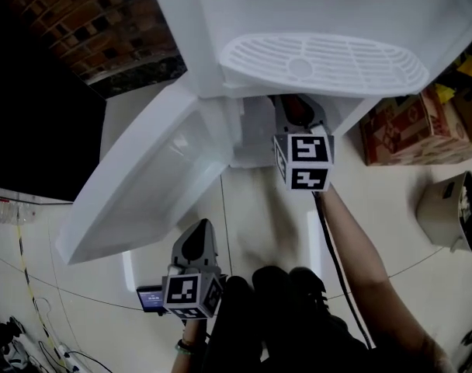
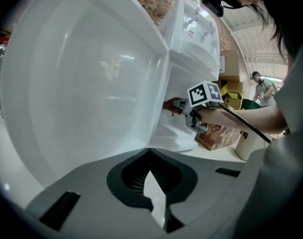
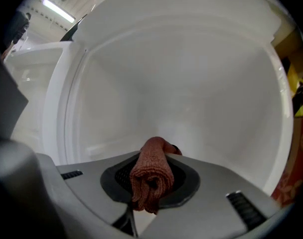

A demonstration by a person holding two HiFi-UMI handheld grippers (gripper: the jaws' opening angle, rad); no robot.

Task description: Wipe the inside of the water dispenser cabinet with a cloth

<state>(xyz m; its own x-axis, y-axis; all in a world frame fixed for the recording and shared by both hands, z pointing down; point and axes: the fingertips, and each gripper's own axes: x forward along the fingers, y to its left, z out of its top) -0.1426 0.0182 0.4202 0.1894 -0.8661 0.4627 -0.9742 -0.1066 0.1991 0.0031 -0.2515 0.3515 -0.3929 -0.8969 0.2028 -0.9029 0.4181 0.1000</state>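
- The right tongs (image 1: 298, 115) reach into the open water dispenser cabinet (image 3: 191, 83), clamped on a rolled reddish cloth (image 3: 150, 176). The cloth sits just short of the cabinet's back wall, and I cannot tell whether it touches.
- The left tongs (image 2: 152, 185) wait outside the cabinet beside its swung-out door (image 1: 143, 185). They are narrowed to a slit with nothing between them and are not holding the door.
- Risk: the cloth is bunched thick with little of it past the tips, so a hard push could scrape bare plastic on the wall.
- Risk: dragging sideways may tug the roll loose, since only its middle is pinched.
- Risk: the free door could swing onto the right forearm.
- Count: one cloth, one cabinet, one door, two tongs, and one drip tray (image 1: 321, 61) above the cabinet.
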